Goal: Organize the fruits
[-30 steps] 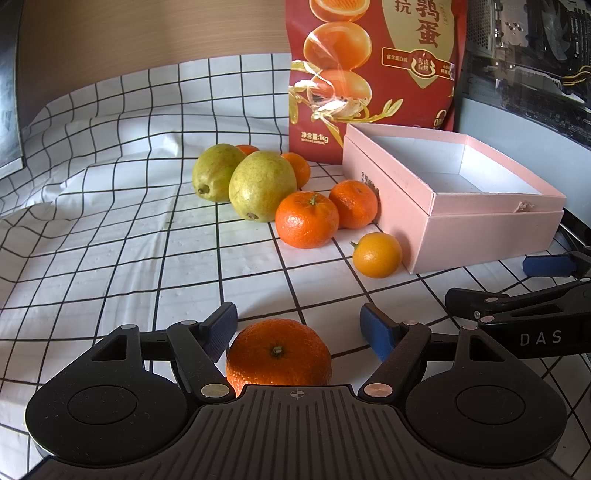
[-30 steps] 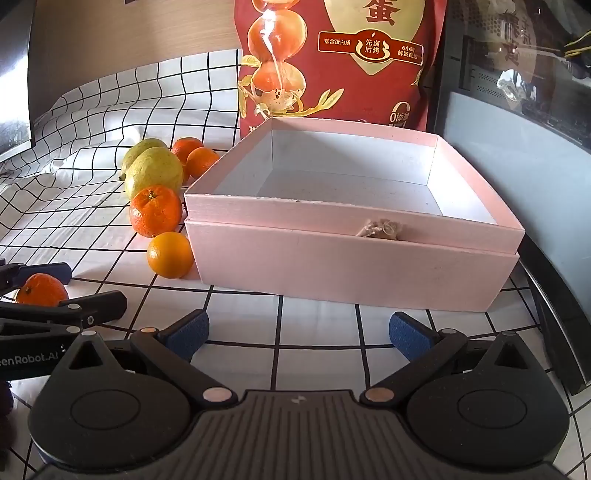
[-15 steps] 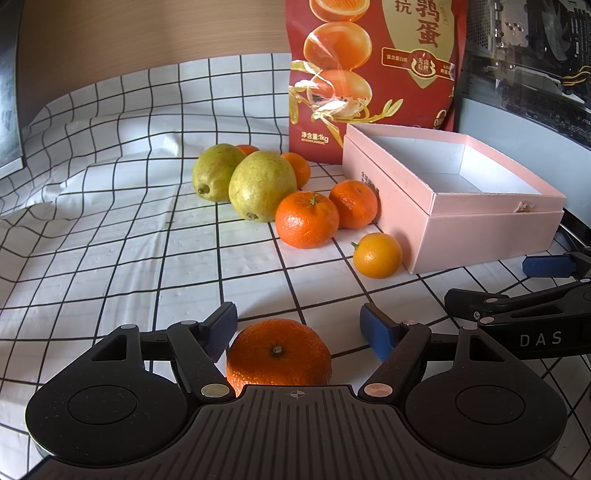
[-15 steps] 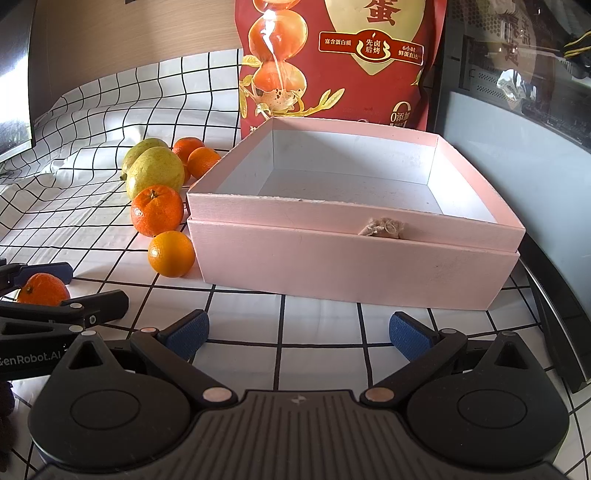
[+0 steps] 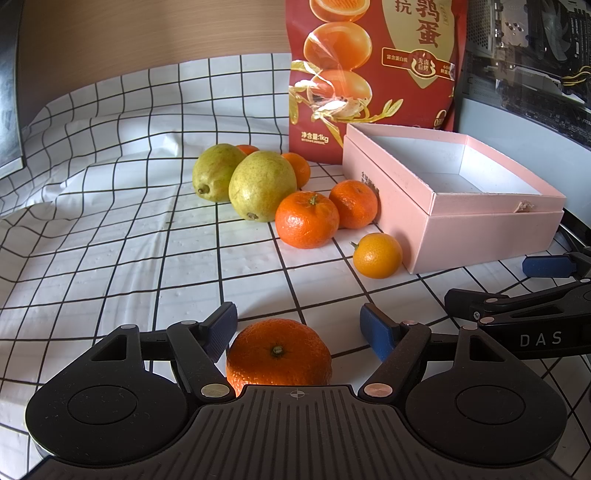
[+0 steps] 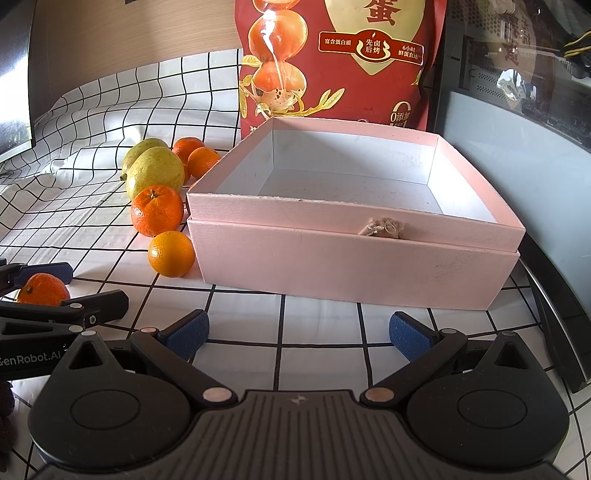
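Note:
A mandarin (image 5: 279, 352) lies on the checked cloth between the open jaws of my left gripper (image 5: 299, 326), with gaps on both sides; it also shows in the right wrist view (image 6: 43, 289). Further off lie two green pears (image 5: 262, 186), several mandarins (image 5: 306, 219) and a small orange (image 5: 377, 256) beside an empty pink box (image 5: 476, 236). My right gripper (image 6: 297, 330) is open and empty, in front of the pink box (image 6: 351, 266). The left gripper's fingers (image 6: 92, 306) show at the left of the right wrist view.
A red food bag (image 5: 373, 74) stands behind the box. A dark glass-fronted appliance (image 6: 517, 122) lines the right side. A wooden wall (image 5: 147, 33) backs the cloth. The right gripper's fingers (image 5: 517, 306) reach in at the right of the left wrist view.
The right wrist view has shifted slightly, the box and fruit drifting a little right. The left gripper and its mandarin have not moved.

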{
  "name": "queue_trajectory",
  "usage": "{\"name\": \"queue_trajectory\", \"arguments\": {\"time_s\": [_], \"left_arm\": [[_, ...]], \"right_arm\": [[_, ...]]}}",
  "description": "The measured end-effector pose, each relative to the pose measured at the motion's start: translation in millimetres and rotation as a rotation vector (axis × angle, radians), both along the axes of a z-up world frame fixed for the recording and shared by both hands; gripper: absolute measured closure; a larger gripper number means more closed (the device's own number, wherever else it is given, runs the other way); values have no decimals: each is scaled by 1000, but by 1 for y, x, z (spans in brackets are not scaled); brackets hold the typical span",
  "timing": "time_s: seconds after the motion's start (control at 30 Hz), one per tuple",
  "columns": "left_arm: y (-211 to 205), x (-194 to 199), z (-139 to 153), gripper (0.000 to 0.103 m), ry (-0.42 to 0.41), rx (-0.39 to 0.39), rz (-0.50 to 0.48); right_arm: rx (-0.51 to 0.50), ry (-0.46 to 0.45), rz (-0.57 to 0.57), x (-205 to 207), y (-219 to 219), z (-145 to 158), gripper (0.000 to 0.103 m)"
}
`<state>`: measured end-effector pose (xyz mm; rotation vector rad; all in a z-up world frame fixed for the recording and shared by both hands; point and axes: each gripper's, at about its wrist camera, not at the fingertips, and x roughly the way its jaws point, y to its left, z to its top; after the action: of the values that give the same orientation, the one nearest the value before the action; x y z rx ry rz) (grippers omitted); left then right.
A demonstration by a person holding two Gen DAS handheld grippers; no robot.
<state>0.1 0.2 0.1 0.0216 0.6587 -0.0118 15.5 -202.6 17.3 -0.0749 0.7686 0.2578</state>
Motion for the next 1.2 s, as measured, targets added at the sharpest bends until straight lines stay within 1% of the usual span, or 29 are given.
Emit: {"name": "queue_trajectory", "arguments": {"time_s": [1.2], "left_arm": [[0,0,0,23,0,0,0]], "right_arm": [[-1,0,-1,0,0,0,0]]}}
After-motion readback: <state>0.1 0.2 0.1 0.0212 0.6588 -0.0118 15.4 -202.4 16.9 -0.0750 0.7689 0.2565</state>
